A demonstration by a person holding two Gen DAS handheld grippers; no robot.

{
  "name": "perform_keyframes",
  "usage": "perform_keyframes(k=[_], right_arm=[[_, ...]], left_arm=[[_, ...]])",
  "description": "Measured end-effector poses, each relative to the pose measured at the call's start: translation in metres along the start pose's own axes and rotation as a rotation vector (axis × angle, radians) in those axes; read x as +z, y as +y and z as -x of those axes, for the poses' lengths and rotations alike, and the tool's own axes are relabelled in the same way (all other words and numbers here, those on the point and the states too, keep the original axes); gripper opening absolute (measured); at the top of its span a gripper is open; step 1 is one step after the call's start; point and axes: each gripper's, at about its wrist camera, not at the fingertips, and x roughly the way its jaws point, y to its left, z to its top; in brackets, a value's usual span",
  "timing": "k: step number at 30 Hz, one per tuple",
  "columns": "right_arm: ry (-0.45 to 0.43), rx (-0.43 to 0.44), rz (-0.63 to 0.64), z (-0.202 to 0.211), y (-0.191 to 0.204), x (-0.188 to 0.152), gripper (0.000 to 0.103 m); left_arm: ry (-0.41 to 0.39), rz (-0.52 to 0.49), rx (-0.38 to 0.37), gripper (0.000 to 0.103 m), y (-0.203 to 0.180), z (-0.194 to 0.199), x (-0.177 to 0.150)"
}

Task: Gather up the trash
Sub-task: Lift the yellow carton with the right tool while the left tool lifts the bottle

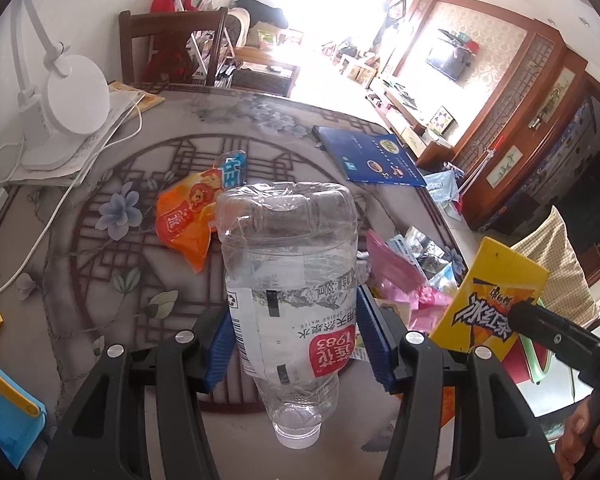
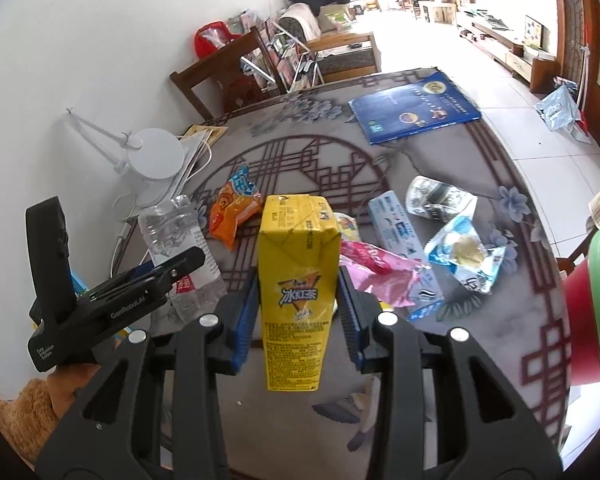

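One clear bottle (image 1: 288, 300), one yellow carton (image 2: 296, 292), one blue book (image 2: 414, 106), one white lamp (image 2: 156, 158), two hand-held grippers.

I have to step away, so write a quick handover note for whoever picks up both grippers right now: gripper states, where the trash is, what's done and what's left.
Left gripper: shut on the empty water bottle, held off the table with its cap toward the camera.
Right gripper: shut on the yellow tea carton, also lifted.
Still on the table: orange snack wrapper, pink wrapper, blue-and-white wrappers and a crumpled clear wrapper.
Done: two pieces picked up.
Left: drop both into the trash; no bin is clearly visible. Then collect the wrappers. The blue book and lamp look like keepers.
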Motion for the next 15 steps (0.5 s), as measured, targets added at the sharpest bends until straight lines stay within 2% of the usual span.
perform_keyframes(k=[15], right_arm=[[-0.008,-0.023,-0.053,0.018,-0.032,-0.017,0.037]], left_arm=[[-0.019,-0.037,0.021,0.053,-0.025,0.012,-0.015]])
